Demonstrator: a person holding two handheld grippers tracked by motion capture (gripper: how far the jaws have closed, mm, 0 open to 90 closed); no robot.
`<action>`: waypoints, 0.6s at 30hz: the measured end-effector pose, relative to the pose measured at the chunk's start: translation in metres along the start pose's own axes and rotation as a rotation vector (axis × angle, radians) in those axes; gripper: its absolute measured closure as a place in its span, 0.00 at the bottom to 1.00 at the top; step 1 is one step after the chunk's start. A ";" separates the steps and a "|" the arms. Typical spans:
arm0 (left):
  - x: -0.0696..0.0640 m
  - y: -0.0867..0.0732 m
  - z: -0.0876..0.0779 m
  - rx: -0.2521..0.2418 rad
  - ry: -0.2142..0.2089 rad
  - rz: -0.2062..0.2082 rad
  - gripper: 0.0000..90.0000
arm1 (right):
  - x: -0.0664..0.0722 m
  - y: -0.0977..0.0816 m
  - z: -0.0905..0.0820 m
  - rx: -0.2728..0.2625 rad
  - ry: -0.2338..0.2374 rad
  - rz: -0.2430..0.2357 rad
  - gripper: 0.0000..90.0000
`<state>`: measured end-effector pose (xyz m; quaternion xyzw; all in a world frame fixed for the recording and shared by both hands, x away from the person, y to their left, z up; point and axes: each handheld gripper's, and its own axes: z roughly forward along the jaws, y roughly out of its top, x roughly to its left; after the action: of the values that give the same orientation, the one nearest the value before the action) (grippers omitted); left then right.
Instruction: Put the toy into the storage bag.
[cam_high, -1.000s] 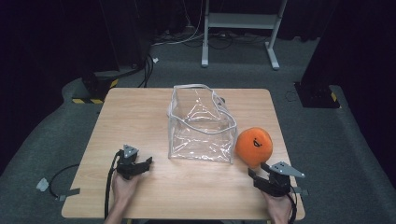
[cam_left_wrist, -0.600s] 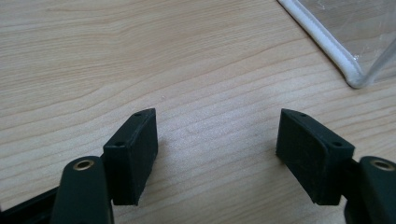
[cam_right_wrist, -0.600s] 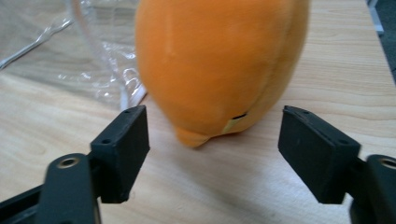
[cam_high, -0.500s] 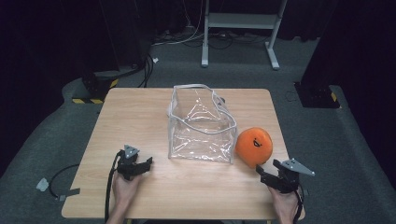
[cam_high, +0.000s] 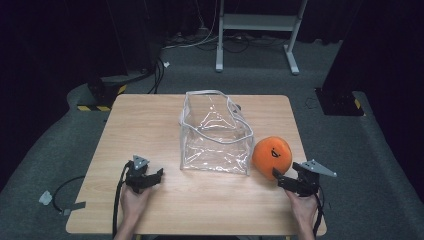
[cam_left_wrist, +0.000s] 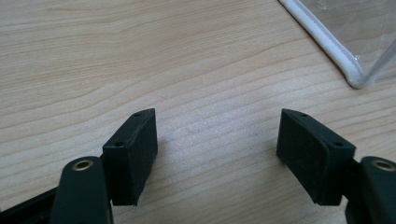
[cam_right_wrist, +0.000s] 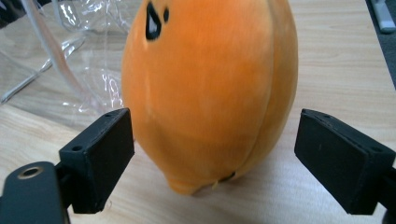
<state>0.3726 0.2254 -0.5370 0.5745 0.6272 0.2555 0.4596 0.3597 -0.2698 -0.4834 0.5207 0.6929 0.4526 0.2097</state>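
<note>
An orange plush toy (cam_high: 271, 154) with black markings stands on the wooden table (cam_high: 150, 120), just right of a clear plastic bag (cam_high: 215, 132) with white trim. My right gripper (cam_high: 280, 178) sits at the toy's near right side. Its jaws have just been opening and stand wide. In the right gripper view the plush toy (cam_right_wrist: 210, 84) rises ahead of the pads (cam_right_wrist: 100, 158), which do not touch it, and the bag (cam_right_wrist: 79, 56) lies behind. My left gripper (cam_high: 155, 177) rests left of the bag, open over bare wood (cam_left_wrist: 217, 140), with the bag's corner (cam_left_wrist: 336, 51) ahead.
A white metal frame (cam_high: 260, 22) stands on the dark floor beyond the table. A black-and-yellow base (cam_high: 97, 102) lies off the far left corner, and a black base (cam_high: 340, 102) off the far right. A cable (cam_high: 60, 190) trails from the left gripper onto the floor.
My right gripper has drawn a little to the right, away from the plush toy, and its jaws have spread wider. The left gripper, bag and toy have stayed put.
</note>
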 end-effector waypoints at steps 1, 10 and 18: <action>0.000 0.000 0.000 0.000 0.000 0.000 0.32 | 0.000 0.002 0.001 -0.003 0.003 0.001 0.12; 0.000 0.000 0.000 0.001 -0.001 0.000 0.32 | -0.002 0.016 0.008 -0.008 0.015 0.005 0.11; 0.000 0.000 0.000 0.000 -0.001 0.000 0.32 | -0.002 0.029 0.013 -0.012 0.019 -0.001 0.10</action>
<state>0.3726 0.2255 -0.5370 0.5746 0.6270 0.2551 0.4599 0.3856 -0.2649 -0.4655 0.5147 0.6923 0.4618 0.2064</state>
